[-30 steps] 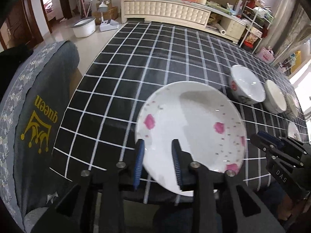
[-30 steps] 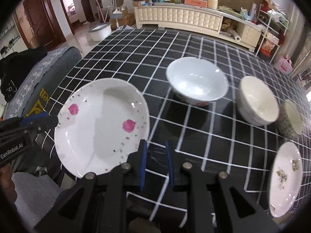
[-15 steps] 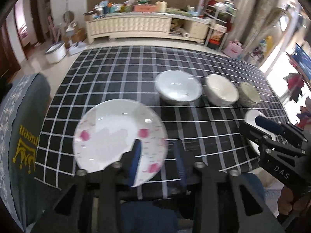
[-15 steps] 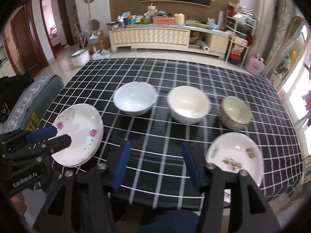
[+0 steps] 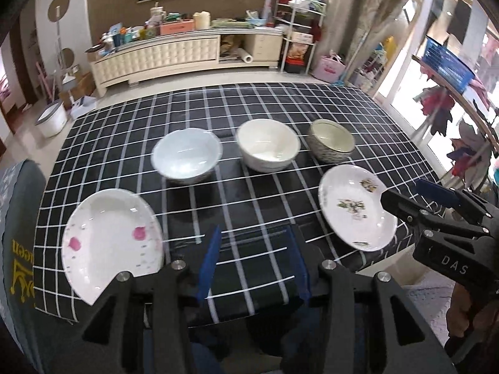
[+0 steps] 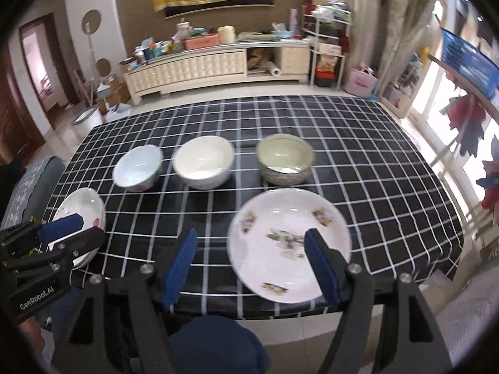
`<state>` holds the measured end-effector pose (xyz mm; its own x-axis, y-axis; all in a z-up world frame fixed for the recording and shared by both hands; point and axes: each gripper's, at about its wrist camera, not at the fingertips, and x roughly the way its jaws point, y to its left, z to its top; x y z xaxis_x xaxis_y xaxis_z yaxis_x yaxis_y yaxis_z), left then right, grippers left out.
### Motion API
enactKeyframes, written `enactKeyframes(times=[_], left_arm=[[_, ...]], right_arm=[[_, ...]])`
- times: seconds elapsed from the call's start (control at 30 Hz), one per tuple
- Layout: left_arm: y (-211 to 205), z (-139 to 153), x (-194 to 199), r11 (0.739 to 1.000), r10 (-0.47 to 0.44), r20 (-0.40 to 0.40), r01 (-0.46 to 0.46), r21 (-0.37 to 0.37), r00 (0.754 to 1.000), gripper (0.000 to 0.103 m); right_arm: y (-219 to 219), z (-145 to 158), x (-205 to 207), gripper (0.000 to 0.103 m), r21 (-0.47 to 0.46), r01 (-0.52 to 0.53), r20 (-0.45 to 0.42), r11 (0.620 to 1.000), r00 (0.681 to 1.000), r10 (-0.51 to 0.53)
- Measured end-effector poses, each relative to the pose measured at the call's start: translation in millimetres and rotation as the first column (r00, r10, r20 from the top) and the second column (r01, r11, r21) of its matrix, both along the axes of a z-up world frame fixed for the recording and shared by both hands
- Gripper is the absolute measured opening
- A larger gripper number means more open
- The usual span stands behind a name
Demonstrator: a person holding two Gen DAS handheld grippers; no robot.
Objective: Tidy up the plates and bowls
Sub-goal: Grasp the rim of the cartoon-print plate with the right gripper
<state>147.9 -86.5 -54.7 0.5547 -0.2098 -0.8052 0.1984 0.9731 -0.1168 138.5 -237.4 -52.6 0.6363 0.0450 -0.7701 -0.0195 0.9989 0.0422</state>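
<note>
A white plate with pink flowers (image 5: 109, 237) lies at the table's front left; it also shows in the right wrist view (image 6: 81, 205). A white plate with a green floral print (image 5: 355, 205) (image 6: 287, 240) lies at the front right. Three bowls stand in a row behind them: pale blue (image 5: 187, 155) (image 6: 137, 168), cream (image 5: 268, 149) (image 6: 202, 162), and speckled grey (image 5: 332, 145) (image 6: 285, 159). My left gripper (image 5: 252, 261) is open and empty above the front edge, between the plates. My right gripper (image 6: 252, 268) is open and empty, its right finger over the green-print plate's near side.
The table (image 5: 280, 106) has a black cloth with white checks. A grey cushioned seat (image 5: 15, 249) stands at the left edge. A cream sideboard (image 5: 174, 56) with clutter stands behind the table. A shelf rack (image 5: 296, 31) and a drying rack (image 5: 452, 93) stand to the right.
Both grippers have pulled back and up from the pink-flower plate, swung right and opened wider. The plate now lies on the table at the left, and all bowls are in view.
</note>
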Motion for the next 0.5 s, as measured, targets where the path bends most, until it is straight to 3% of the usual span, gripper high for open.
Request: enactKeyframes(times=[0.5], left_arm=[[-88, -36, 38, 0.997, -0.069, -0.077, 0.071, 0.021, 0.995, 0.041]], right_arm=[[-79, -43, 23, 0.075, 0.012, 0.081, -0.099, 0.997, 0.992, -0.08]])
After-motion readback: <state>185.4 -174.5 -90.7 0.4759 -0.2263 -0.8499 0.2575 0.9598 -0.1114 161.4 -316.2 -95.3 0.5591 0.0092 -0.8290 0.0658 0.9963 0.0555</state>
